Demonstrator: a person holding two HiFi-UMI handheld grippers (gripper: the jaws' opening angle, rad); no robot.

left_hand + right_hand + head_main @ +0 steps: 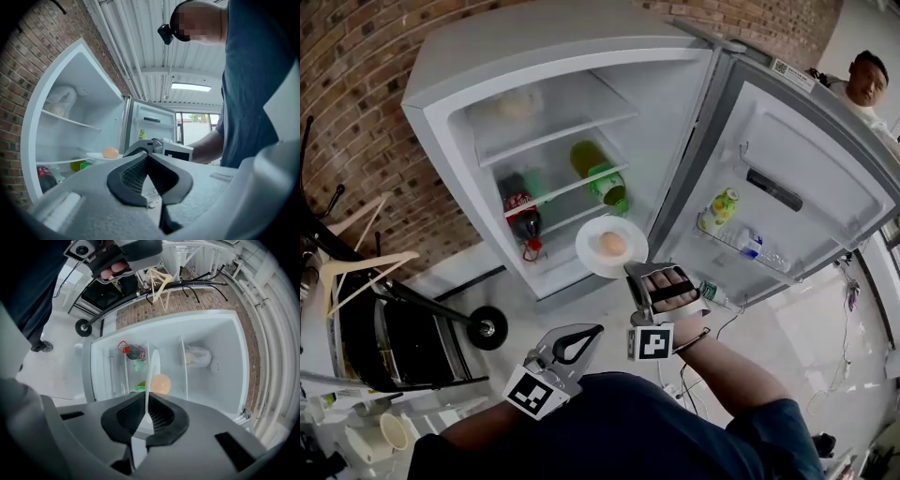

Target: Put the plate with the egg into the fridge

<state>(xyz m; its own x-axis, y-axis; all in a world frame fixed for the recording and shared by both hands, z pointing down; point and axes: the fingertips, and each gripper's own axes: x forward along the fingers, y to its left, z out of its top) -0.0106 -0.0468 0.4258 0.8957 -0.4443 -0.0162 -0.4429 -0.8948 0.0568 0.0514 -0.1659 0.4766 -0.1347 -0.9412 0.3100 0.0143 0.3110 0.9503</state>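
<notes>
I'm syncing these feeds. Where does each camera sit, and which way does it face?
Head view: on the head, steeply down at the open fridge; torso, right forearm show.
Left gripper view: on the left hand-held gripper, sideways toward the fridge; torso shows.
Right gripper view: on the right hand-held gripper, into the fridge, gripping the plate.
Shared: plate with egg.

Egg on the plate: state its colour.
The egg is light orange-tan; the head view shows it best.
</notes>
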